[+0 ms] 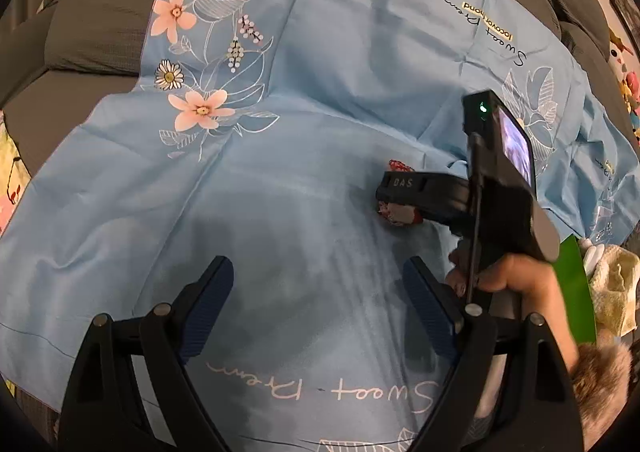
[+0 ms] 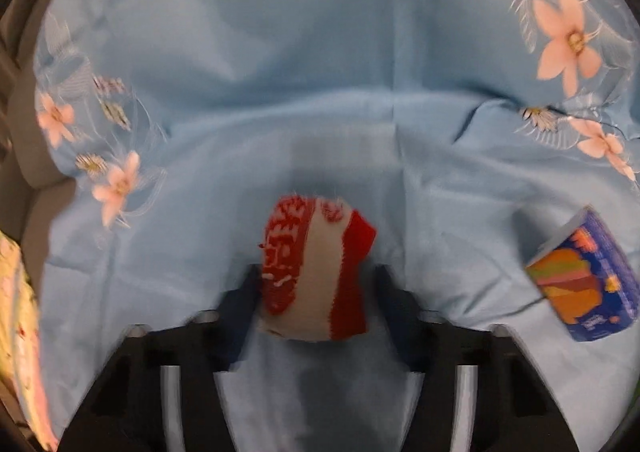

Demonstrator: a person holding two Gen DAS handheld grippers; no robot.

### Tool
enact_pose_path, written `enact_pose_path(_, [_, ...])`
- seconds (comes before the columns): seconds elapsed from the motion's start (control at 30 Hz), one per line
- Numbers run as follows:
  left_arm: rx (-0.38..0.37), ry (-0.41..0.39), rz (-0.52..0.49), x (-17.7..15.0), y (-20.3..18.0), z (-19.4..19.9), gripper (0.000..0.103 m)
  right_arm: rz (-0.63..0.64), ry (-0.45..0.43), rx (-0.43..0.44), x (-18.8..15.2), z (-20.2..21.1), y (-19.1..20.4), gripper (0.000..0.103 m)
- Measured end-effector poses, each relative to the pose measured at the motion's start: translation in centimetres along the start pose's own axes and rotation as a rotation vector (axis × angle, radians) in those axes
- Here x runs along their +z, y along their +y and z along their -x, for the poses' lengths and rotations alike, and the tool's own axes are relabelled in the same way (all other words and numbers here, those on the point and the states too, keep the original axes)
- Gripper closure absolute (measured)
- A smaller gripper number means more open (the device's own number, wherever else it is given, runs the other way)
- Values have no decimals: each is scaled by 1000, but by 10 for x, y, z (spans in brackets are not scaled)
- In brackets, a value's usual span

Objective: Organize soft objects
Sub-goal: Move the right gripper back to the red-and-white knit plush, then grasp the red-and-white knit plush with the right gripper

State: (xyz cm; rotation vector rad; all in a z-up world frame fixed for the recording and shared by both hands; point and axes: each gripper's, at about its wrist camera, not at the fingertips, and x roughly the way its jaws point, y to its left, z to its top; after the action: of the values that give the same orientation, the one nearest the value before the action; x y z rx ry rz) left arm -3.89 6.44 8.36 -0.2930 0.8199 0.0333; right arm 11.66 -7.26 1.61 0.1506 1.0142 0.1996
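Right gripper [image 2: 314, 284] clamps the red-and-white knit bundle [image 2: 316, 268], seemingly; blurred. Left gripper [image 1: 316, 300] gapes empty. Lift straight off blue sheet [image 1: 320, 72].

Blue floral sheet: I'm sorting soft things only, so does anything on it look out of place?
Yes: a stiff printed carton lies tipped on the blue floral sheet, beside the red-and-white knit item.

left wrist: down, wider | right wrist: closer, blurred | shared: blue sheet [image 1: 320, 92]
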Motion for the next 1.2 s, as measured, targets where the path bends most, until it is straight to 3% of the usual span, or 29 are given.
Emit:
enact_pose_path(0.1, [-7, 12, 21, 1, 3, -2, 17, -6, -26, 14, -5, 9, -3, 66])
enact_pose_path(0.23, [-24, 25, 33, 0, 3, -1, 17, -23, -21, 20, -14, 42, -16, 66])
enact_pose_path(0.5, [-30, 54, 47, -6, -3, -5, 17, 13, -32, 13, -82, 112, -62, 66])
enact_pose_path(0.67, [-37, 69, 11, -13, -16, -7, 17, -27, -5, 20, -120, 118, -77, 66])
enact_pose_path(0.73, [-46, 77, -6, -16, -22, -7, 17, -45, 25, 30, -126, 110, -80, 61])
enact_pose_path(0.8, [-54, 86, -19, -20, -26, -9, 17, -72, 46, 28, -130, 105, -87, 42])
enact_pose_path(0.87, [-64, 97, -30, -23, -29, -11, 17, -79, 8, 20, -132, 112, -90, 26])
enact_pose_path(0.9, [-79, 106, -36, -25, -31, -12, 17, -82, -26, 13, -132, 119, -92, 23])
enact_pose_path(1.2, [-254, 154, -70, -38, -56, -11, 20, -245, -180, 118, -130, 150, -129, 23])
